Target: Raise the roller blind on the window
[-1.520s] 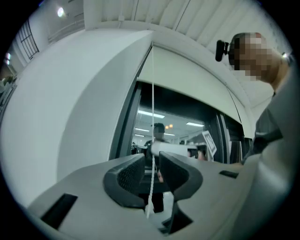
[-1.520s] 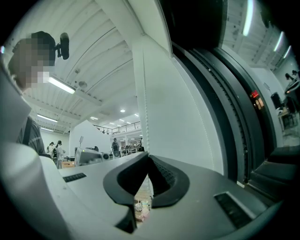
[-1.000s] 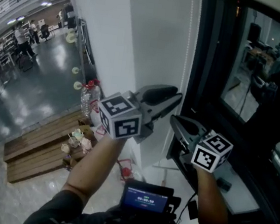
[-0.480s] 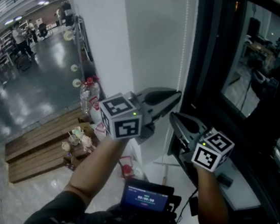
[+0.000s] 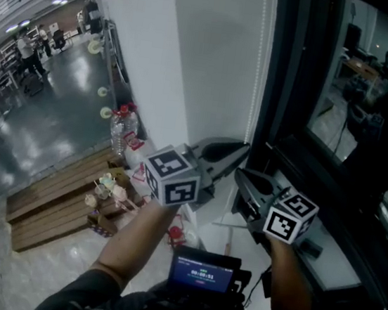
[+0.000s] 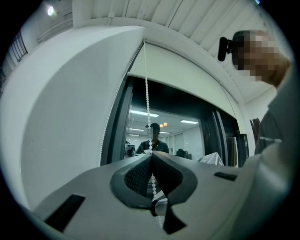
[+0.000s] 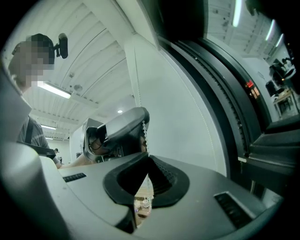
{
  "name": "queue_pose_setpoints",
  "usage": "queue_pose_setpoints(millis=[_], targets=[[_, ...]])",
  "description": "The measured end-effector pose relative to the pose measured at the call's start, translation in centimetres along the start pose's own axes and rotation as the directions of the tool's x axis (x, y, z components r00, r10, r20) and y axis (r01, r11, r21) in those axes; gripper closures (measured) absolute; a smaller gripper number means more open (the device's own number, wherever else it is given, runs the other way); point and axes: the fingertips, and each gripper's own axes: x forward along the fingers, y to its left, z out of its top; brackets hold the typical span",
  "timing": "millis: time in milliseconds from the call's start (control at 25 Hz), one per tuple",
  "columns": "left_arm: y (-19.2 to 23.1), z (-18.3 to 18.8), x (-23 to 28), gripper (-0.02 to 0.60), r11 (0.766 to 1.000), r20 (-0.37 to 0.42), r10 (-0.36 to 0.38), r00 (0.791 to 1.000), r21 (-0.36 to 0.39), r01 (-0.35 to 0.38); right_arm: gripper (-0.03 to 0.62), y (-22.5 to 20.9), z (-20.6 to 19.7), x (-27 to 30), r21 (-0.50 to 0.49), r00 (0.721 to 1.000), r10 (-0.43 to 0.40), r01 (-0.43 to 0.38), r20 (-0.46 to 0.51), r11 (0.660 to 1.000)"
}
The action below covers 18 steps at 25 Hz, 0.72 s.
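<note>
The left gripper [image 5: 244, 147], its jaws having just been closing, and the right gripper [image 5: 238, 171] are both clamping the bead chain [image 6: 146, 93], which is probably wanting steady, straight downward pulls.

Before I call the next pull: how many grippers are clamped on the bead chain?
2. The left gripper, jaws just closed, pinches the bead chain; the right gripper, directly below it, is shut on the same strand.

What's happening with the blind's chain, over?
Left gripper just closed on bead chain. Right gripper shut on it, lower down. Chain straight up to roller blind. Nothing in the way.
</note>
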Motion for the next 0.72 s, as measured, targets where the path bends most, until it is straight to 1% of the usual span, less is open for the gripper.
queue_pose_setpoints(millis=[280, 440, 520, 600, 640, 720], targets=[[0.1, -3.2, -0.6, 0.579, 0.999, -0.024, 0.008, 1.000, -0.053, -0.009, 0.589, -0.7, -3.2, -0.3, 0.046, 0.998, -0.028, 0.031, -0.052, 0.998], [-0.2, -4.4, -0.9, 0.580, 0.998, -0.043, 0.002, 0.999, -0.065, -0.005, 0.589, 0.1, -4.5, -0.4, 0.053, 0.996, 0.007, -0.002, -0.093, 0.999], [-0.2, -4.6, -1.2, 0.579, 0.997, -0.035, 0.003, 0.999, -0.074, -0.005, 0.589, 0.4, -4.7, -0.6, -0.003, 0.991, -0.001, 0.001, -0.137, 1.000], [-0.1, -4.5, -1.3, 0.578, 0.998, -0.034, 0.008, 0.999, -0.069, -0.010, 0.585, 0.1, -4.2, -1.4, -0.113, 0.982, -0.061, 0.041, -0.180, 0.993], [-0.1, -4.6, -1.3, 0.578, 0.998, -0.037, 0.009, 0.999, -0.064, -0.012, 0.553, -0.1, -3.6, -1.9, -0.168, 0.978, -0.093, 0.062, -0.185, 0.984], [-0.1, -4.7, -1.4, 0.580, 0.998, -0.038, 0.007, 0.999, -0.064, -0.009, 0.541, -0.5, -1.9, -3.0, -0.239, 0.980, -0.131, 0.093, -0.148, 0.967]])
